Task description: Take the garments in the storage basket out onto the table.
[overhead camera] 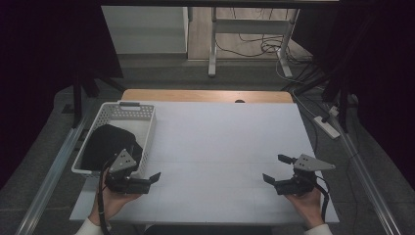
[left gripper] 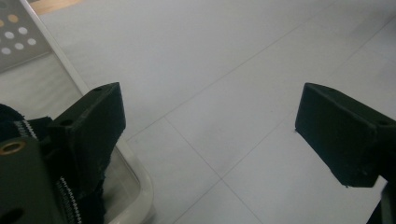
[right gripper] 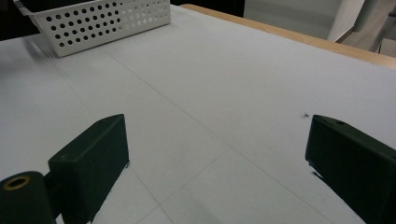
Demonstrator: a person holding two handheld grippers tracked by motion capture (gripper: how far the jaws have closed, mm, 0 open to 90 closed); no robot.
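Observation:
A white perforated basket [overhead camera: 128, 110] stands at the table's left side, and a black cloth [overhead camera: 107, 142] lies inside it. My left gripper [overhead camera: 147, 171] hovers open at the basket's near right corner. In the left gripper view [left gripper: 210, 107] one jaw is above the basket rim [left gripper: 140, 189] and the other is above the bare table; black fabric [left gripper: 9, 116] shows at the far left. Over the table's near right part, my right gripper [overhead camera: 275, 169] is open and holds nothing. The right gripper view [right gripper: 217, 135] looks across the table toward the basket [right gripper: 107, 18].
The white table top [overhead camera: 220, 142] has a wooden strip [overhead camera: 205, 95] along its far edge. Beyond it are table legs and cables on the floor, and a power strip [overhead camera: 327, 125] lies to the right.

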